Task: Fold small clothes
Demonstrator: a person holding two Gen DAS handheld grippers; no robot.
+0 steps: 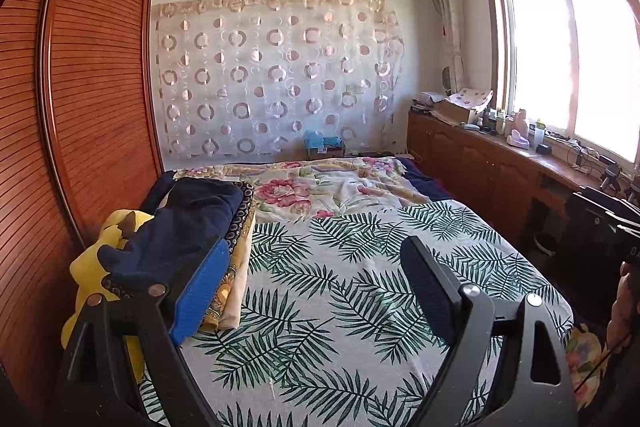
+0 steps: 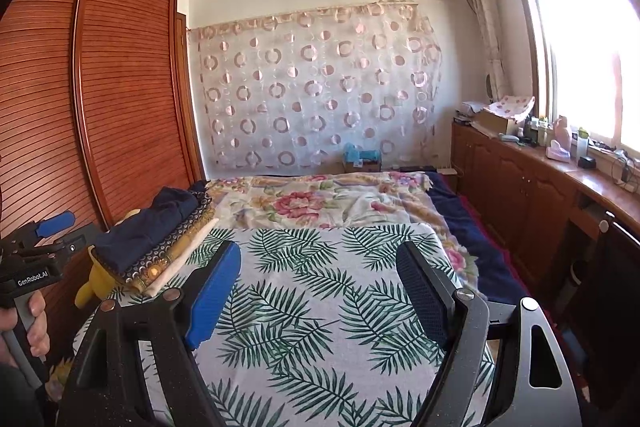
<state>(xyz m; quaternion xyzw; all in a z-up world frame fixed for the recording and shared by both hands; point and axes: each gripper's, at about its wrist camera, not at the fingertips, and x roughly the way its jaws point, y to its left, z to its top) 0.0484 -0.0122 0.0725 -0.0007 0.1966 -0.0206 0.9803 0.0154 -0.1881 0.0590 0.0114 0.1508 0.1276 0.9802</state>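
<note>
A stack of folded clothes lies at the left edge of the bed, a dark navy piece on top, patterned and cream pieces under it; the same stack of folded clothes shows in the right wrist view. My left gripper hovers open over the palm-leaf sheet, its blue left pad just right of the stack, nothing between the fingers. My right gripper is open too, above the palm-leaf sheet, empty. The left gripper's body, held by a hand, appears at the left edge.
A yellow plush toy sits beside the stack against the brown slatted wardrobe. A floral blanket covers the bed's far half. A wooden cabinet with clutter runs under the window on the right.
</note>
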